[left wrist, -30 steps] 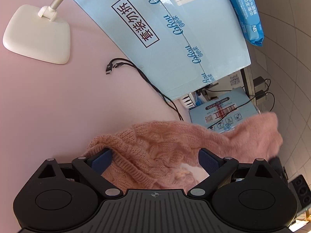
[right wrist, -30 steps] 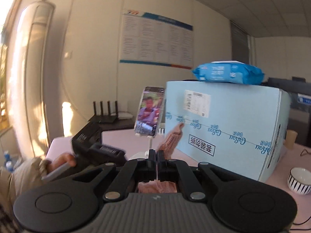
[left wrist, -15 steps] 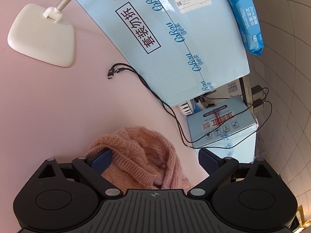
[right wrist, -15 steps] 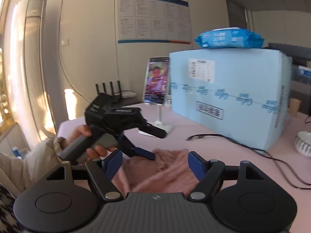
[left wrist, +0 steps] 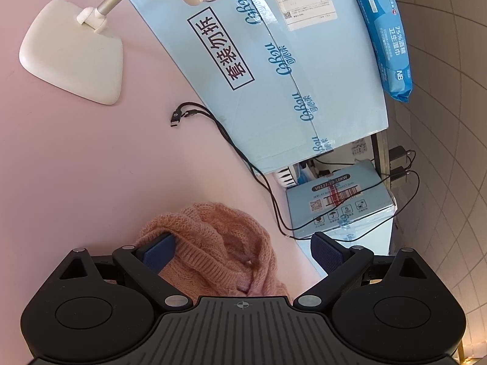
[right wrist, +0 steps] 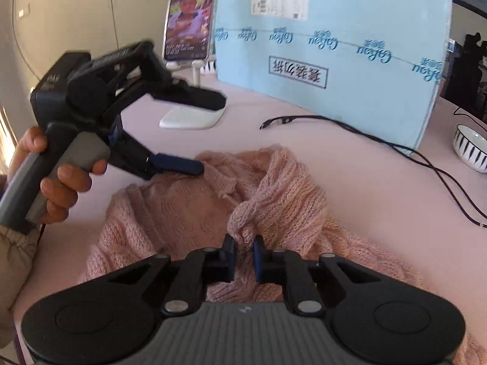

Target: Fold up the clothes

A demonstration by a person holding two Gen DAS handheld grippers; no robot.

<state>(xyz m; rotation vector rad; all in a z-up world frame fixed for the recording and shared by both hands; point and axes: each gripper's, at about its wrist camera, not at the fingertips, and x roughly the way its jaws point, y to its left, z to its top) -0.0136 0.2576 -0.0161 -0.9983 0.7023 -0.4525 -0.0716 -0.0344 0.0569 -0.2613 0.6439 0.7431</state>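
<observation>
- A person's hand [right wrist: 57, 182] holds the left gripper [right wrist: 194, 133] at the left edge of the pink sweater [right wrist: 213, 206]; its jaws are spread wide, one blue pad lying on the knit.
- The pink sweater lies crumpled on the pink table [right wrist: 350, 167], in front of the blue box [right wrist: 350, 45].
- The right gripper [right wrist: 243, 254] sits at the sweater's near side, jaws nearly closed, pinching a bunched fold of knit.
- Right of the sweater, a black cable [right wrist: 395, 149] runs across the table.
</observation>
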